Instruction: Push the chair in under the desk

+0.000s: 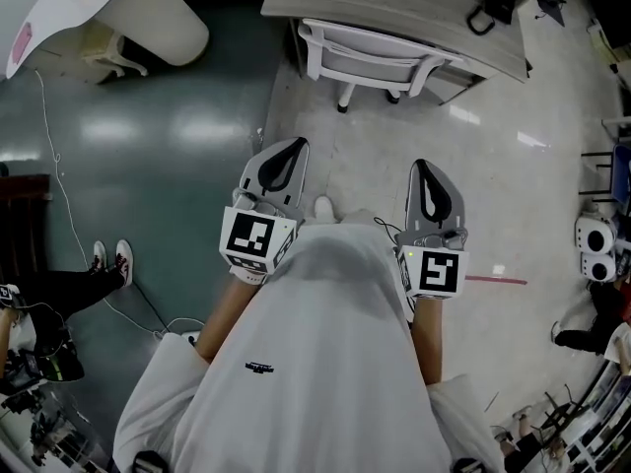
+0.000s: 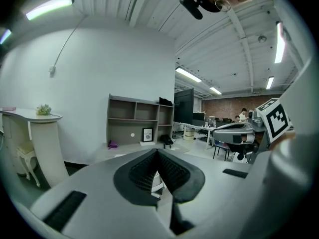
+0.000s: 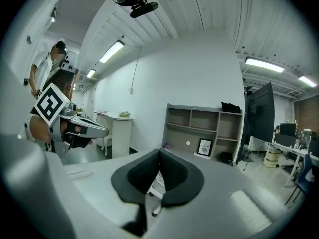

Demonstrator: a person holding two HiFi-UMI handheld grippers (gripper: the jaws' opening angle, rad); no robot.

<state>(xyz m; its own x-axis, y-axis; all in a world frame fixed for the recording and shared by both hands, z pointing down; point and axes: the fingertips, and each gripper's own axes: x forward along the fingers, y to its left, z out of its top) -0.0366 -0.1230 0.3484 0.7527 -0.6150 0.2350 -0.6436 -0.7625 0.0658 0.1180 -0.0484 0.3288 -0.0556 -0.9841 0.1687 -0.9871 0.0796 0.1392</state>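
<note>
A: Where was the chair (image 1: 367,63)?
B: Seat tucked under the table (image 1: 389,6), backrest at its edge. Left tongs (image 1: 286,156) and right tongs (image 1: 429,175) were both closed, empty, well apart from it.
A: More push needed?
B: Looked nearly done. Any last nudge wanted both tips on the backrest, even, straight in.

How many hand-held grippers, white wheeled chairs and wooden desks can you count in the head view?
Hand-held grippers: 2 (left hand-held gripper, right hand-held gripper)
White wheeled chair: 1
Wooden desk: 1
Total: 4
</note>
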